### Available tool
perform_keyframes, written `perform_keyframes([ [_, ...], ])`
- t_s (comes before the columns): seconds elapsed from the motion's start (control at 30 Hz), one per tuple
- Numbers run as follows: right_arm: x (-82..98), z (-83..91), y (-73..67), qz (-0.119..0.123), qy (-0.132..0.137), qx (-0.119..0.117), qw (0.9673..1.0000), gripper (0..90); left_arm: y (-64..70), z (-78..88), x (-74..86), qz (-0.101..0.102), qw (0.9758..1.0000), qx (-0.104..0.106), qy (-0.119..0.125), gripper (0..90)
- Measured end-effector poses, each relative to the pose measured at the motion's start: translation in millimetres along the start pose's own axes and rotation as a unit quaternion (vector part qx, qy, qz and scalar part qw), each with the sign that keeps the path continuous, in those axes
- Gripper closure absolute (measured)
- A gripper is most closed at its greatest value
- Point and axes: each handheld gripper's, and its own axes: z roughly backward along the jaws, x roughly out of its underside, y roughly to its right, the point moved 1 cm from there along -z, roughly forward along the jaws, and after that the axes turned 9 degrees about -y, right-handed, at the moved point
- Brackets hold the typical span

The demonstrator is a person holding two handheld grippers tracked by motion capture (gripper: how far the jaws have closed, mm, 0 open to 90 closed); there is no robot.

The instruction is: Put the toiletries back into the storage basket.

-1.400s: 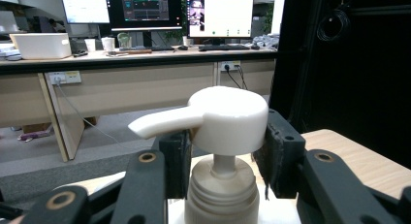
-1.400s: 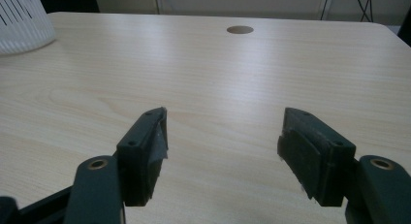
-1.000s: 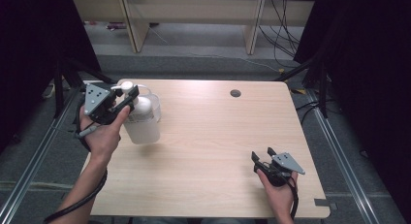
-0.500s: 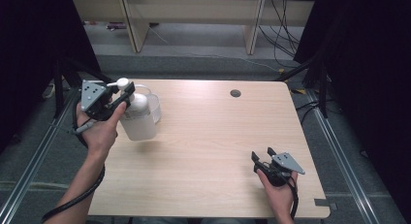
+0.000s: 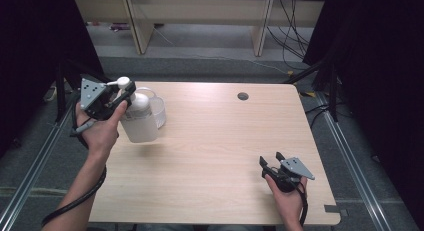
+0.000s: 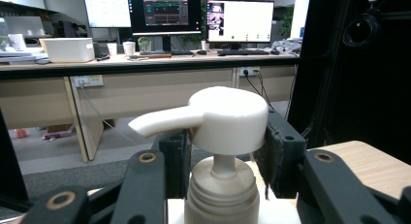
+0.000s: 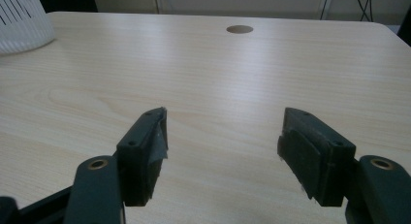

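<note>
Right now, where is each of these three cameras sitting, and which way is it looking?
High view: above the person's side, looking forward and down on the table; both forearms, left gripper and right gripper show.
Left gripper view: on the left gripper, looking level past the pump bottle toward desks; black jaws flank its neck.
Right gripper view: low, looking across the table; open jaws.
Shared: high and left gripper views show the bottle; high and right show the table's hole.

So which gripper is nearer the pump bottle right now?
Left. The left gripper grips the pump bottle at its neck, under the pump head; the right gripper rests open near the table's opposite front corner.
</note>
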Motion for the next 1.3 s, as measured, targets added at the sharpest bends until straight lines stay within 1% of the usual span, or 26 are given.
perform_keyframes([
  [0.03, 0.0, 0.4, 0.1, 0.0, -0.002, -0.001, 1.0, 34.8, -0.6, -0.2, -0.5, 0.001, 1.0, -0.001, 0.0, 59.1],
  [0.07, -0.2, 0.2, 1.3, 0.007, 0.0, 0.001, 1.0, 34.8, -1.8, -0.9, -1.6, 0.002, 1.0, -0.002, 0.001, 59.1],
  [0.1, 0.0, -1.2, 0.0, -0.001, 0.006, -0.004, 1.0, 34.8, -2.1, -1.0, -2.2, 0.003, 1.0, -0.003, 0.001, 59.1],
  [0.17, 0.0, -1.2, 0.1, 0.0, 0.006, -0.004, 1.0, 34.8, -3.0, -1.7, -3.6, 0.002, 1.0, -0.004, 0.003, 59.1],
  [0.2, -0.1, 0.3, 0.8, 0.004, -0.001, 0.0, 1.0, 34.8, -3.4, -2.0, -4.3, 0.001, 1.0, -0.005, 0.003, 59.1],
  [0.23, 0.0, 0.4, 0.1, -0.001, -0.002, -0.001, 1.0, 34.8, -3.8, -2.2, -5.0, 0.001, 1.0, -0.005, 0.004, 59.2],
  [0.3, 0.0, 0.4, 0.2, 0.0, -0.002, -0.001, 1.0, 34.8, -4.1, -2.5, -5.7, 0.001, 1.0, -0.006, 0.004, 59.1],
  [0.33, 0.0, -1.2, 0.0, -0.001, 0.006, -0.004, 1.0, 34.8, -4.5, -3.1, -6.8, 0.001, 1.0, -0.007, 0.005, 59.1],
  [0.37, 0.0, 0.6, 0.1, -0.001, -0.003, 0.0, 1.0, 34.8, -4.9, -3.4, -7.2, 0.002, 1.0, -0.008, 0.005, 59.1],
  [0.5, 0.0, 0.0, -0.1, -0.001, 0.0, 0.0, 1.0, 34.8, -6.1, -4.1, -8.4, 0.001, 0.9999, -0.01, 0.005, 59.1],
  [0.57, 0.0, -1.2, 0.1, -0.001, 0.006, -0.004, 1.0, 34.8, -7.1, -4.8, -10.1, 0.001, 0.9999, -0.011, 0.005, 59.1],
  [0.6, -0.7, -1.1, 3.0, 0.017, 0.007, 0.002, 0.9998, 34.8, -7.1, -5.3, -10.9, 0.002, 0.9999, -0.011, 0.007, 59.2],
  [0.67, -0.8, -1.9, 3.1, 0.019, 0.011, 0.0, 0.9998, 34.8, -7.5, -5.8, -12.3, 0.001, 0.9999, -0.011, 0.007, 59.1],
  [0.77, -0.7, -0.3, 3.1, 0.019, 0.005, 0.004, 0.9998, 34.8, -7.6, -6.5, -13.3, 0.001, 0.9999, -0.011, 0.008, 59.1],
  [0.8, -0.3, -0.6, 1.2, 0.006, 0.003, -0.001, 1.0, 34.8, -8.4, -7.2, -14.5, 0.001, 0.9999, -0.013, 0.008, 59.1],
  [0.83, -0.2, -0.4, 0.6, 0.001, 0.002, -0.002, 1.0, 34.8, -8.7, -7.6, -15.0, 0.001, 0.9999, -0.013, 0.009, 59.2],
  [0.97, -0.2, -0.4, 0.5, 0.001, 0.002, -0.002, 1.0, 34.8, -9.9, -8.6, -16.3, 0.0, 0.9998, -0.015, 0.009, 59.2],
  [1.0, -0.7, -1.0, 2.9, 0.017, 0.007, 0.001, 0.9998, 34.8, -10.4, -9.4, -17.3, 0.001, 0.9998, -0.016, 0.01, 59.1],
  [1.03, -0.7, -1.0, 2.9, 0.017, 0.007, 0.001, 0.9998, 34.8, -10.4, -9.4, -17.3, 0.001, 0.9998, -0.016, 0.01, 59.1],
  [1.07, -0.4, -0.6, 1.3, 0.006, 0.003, -0.001, 1.0, 34.8, -10.7, -9.7, -17.8, 0.001, 0.9998, -0.016, 0.01, 59.1],
  [1.1, -0.6, -0.8, 2.5, 0.014, 0.006, 0.001, 0.9999, 34.8, -11.1, -10.2, -19.1, 0.001, 0.9998, -0.017, 0.011, 59.2],
  [1.13, -0.6, -0.8, 2.5, 0.014, 0.006, 0.001, 0.9999, 34.8, -11.1, -10.2, -19.1, 0.001, 0.9998, -0.017, 0.011, 59.1],
  [1.17, -0.1, 0.3, 0.3, -0.001, -0.002, -0.002, 1.0, 34.8, -11.7, -10.6, -20.5, 0.0, 0.9998, -0.018, 0.011, 59.1],
  [1.2, -0.1, -0.3, 0.2, -0.001, 0.0, -0.003, 1.0, 34.8, -11.8, -10.9, -21.3, 0.0, 0.9998, -0.019, 0.011, 59.2],
  [1.23, -0.7, -1.0, 2.8, 0.017, 0.006, 0.001, 0.9998, 34.8, -12.0, -11.2, -22.0, 0.001, 0.9998, -0.019, 0.012, 59.2],
  [1.3, -0.7, -1.0, 2.9, 0.017, 0.007, 0.002, 0.9998, 34.8, -12.2, -11.6, -23.7, 0.001, 0.9997, -0.019, 0.013, 59.1],
])
